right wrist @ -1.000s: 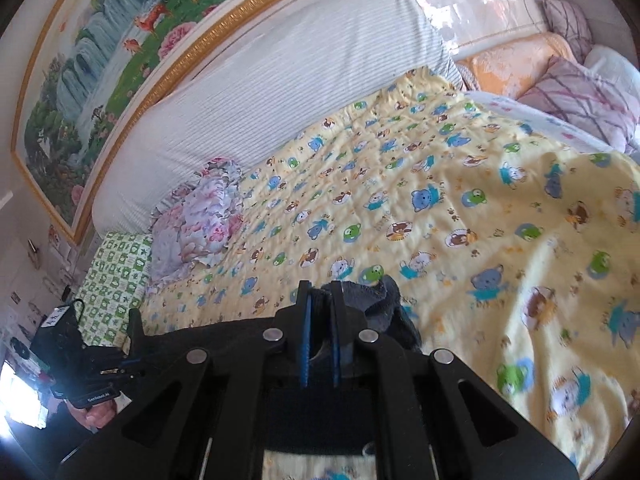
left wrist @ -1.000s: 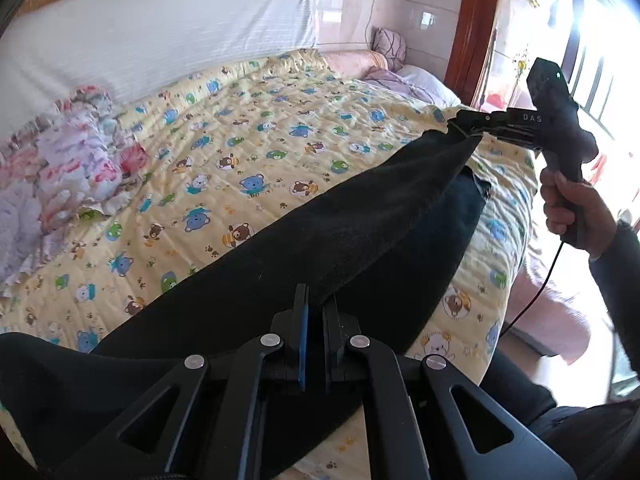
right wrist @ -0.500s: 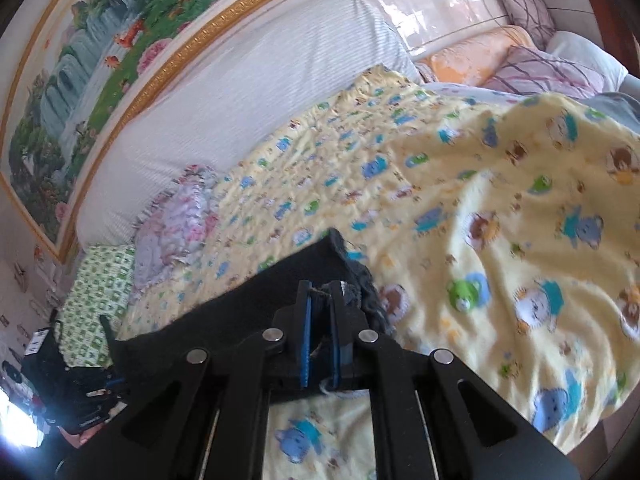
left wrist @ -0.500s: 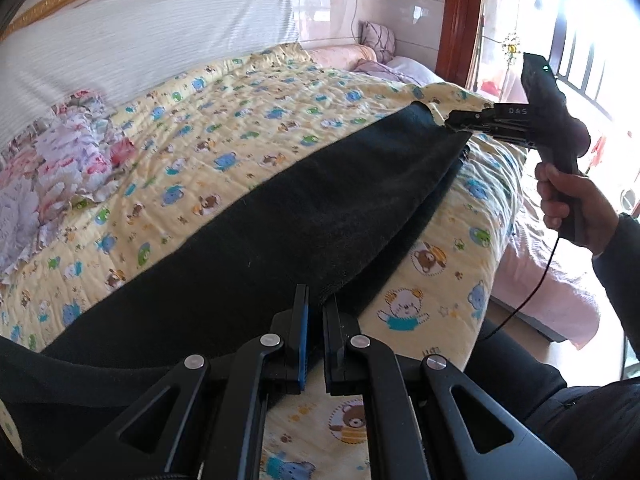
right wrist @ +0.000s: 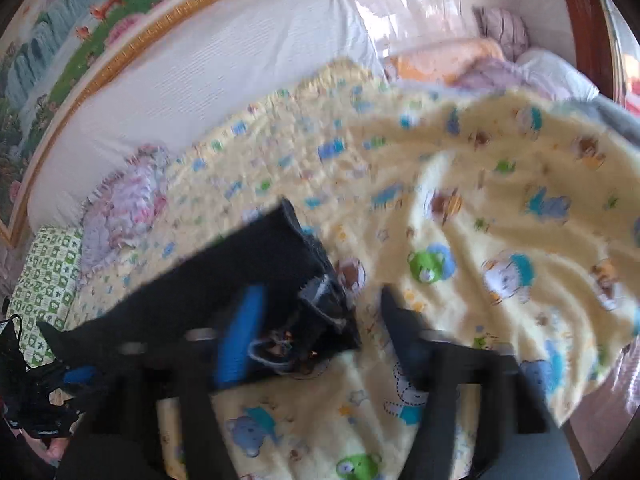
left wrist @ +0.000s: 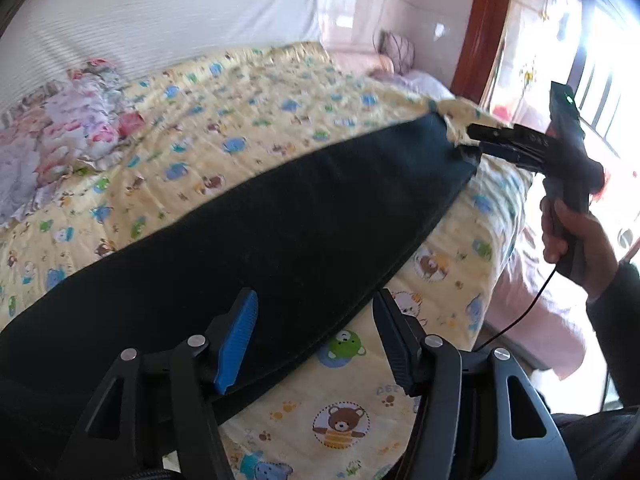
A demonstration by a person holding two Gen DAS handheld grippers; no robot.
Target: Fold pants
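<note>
The dark pants lie lengthwise along the near edge of the bed, one leg folded on the other. My left gripper is open, its jaws spread over the waist end, holding nothing. My right gripper is open just above the frayed leg cuffs; that view is blurred. The right gripper also shows in the left wrist view at the cuff end, held by a hand.
A yellow cartoon-print quilt covers the bed. A crumpled floral cloth lies at the far left. Pillows sit at the head. A white headboard cushion and a framed painting stand behind. A wooden door frame is at right.
Both grippers were shut on the pants and held them stretched. The pants came down onto the bed and both grippers have opened and let go.
</note>
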